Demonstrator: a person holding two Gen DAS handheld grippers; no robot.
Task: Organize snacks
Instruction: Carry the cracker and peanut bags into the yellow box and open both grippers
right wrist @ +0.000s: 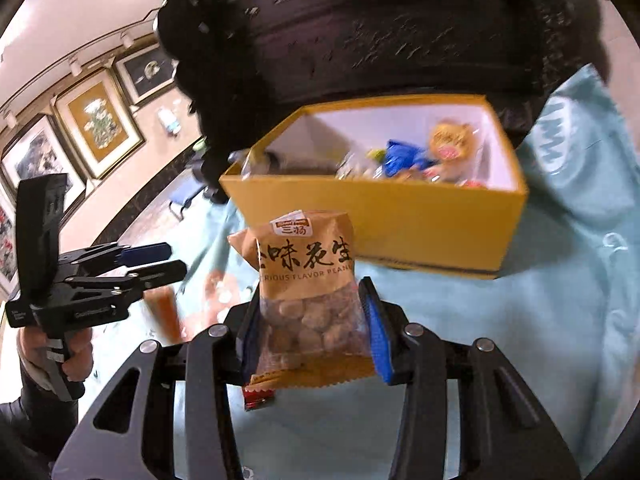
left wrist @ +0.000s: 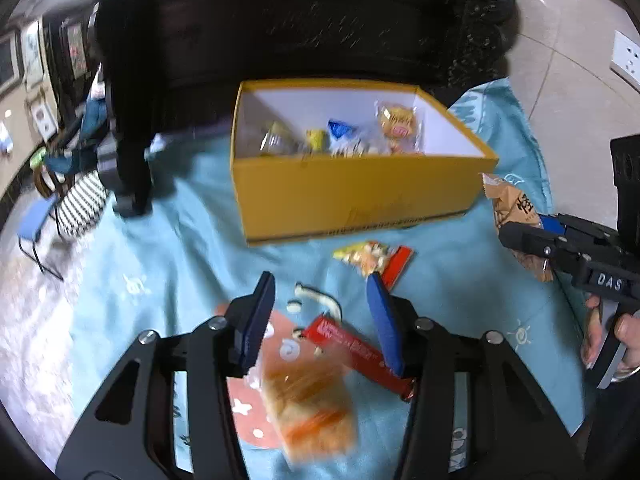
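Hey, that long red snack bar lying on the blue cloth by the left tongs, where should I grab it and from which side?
Grip the red snack bar across its narrow width near the middle, coming straight down from above. It lies flat and diagonal on the cloth, so probably turn the open left tongs until their fingers straddle its long edges. Its lower end lies close to the orange bread packet; stay clear of that.

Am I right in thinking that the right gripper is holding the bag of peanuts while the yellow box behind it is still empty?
Not quite: the yellow box is not empty. The right wrist view shows several wrapped snacks already inside it, and the left wrist view agrees. The rest stands: the right gripper has its fingers closed on the bag of peanuts, with the box behind it.
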